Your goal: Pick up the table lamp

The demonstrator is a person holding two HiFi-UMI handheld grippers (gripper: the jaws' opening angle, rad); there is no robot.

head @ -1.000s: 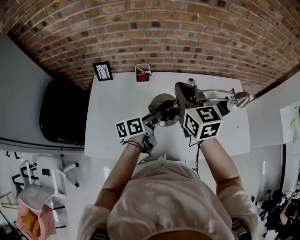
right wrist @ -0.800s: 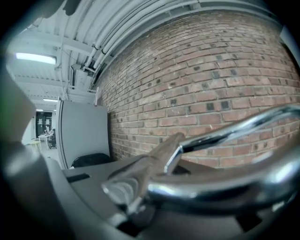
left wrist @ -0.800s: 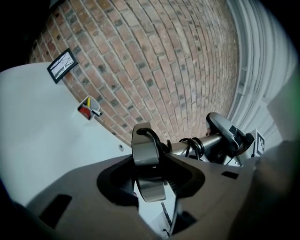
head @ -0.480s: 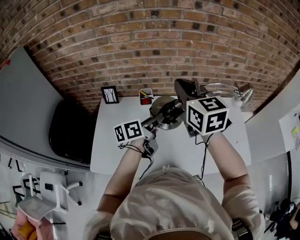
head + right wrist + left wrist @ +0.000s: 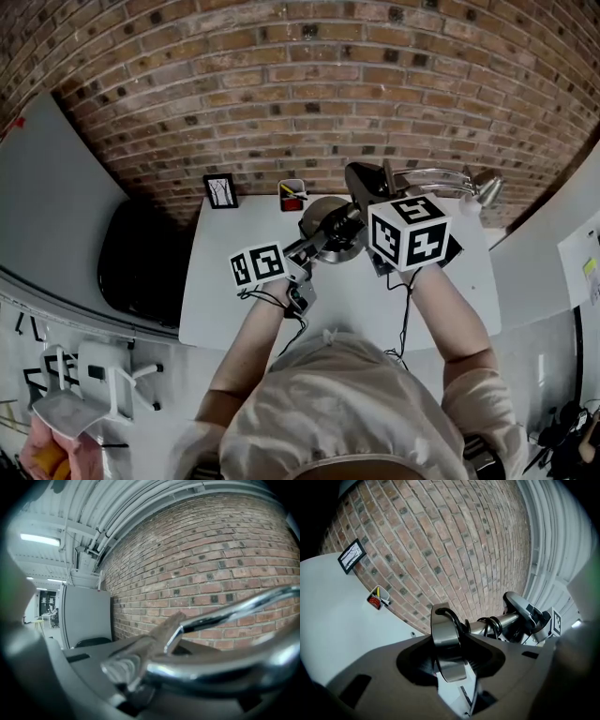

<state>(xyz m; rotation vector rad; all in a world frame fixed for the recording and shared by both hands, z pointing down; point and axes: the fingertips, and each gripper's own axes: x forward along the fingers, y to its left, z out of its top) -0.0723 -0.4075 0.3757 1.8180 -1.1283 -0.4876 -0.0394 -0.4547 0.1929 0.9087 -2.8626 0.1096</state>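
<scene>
Both grippers and the table lamp (image 5: pixel 319 211) sit higher and closer under the head camera than a second ago. The last half second shows almost no change.

- Brick wall (image 5: pixel 300 94): rough red-brown courses, at 12 o'clock.
- Counter (image 5: pixel 234 291): flat, matte white. The lamp looks clear of it, held above its far half.
- Lamp's long axis runs roughly 9 to 3 o'clock, with the base at the 9 end and the lamp head (image 5: pixel 487 190) out at 3. The lamp spans both hands, so neither has to reach and the next move turns on keeping that axis level.
- Left hand-held gripper (image 5: pixel 449 658): clamped on the base (image 5: pixel 446 639), a thin round disc of brushed metal seen edge-on between the jaws. It takes the heavy end.
- Right hand-held gripper (image 5: pixel 377 187): clenched tight on the arm (image 5: pixel 431 174), a slim, glossy chrome tube that probably slips easily.
- Cord (image 5: pixel 491 626): black, coiled round the stem just past the base.
- Picture frame (image 5: pixel 220 190): at 10 o'clock from the base, standing against the wall.
- Pen cup (image 5: pixel 292 195): red, at 11 o'clock, well apart from the lamp.
</scene>
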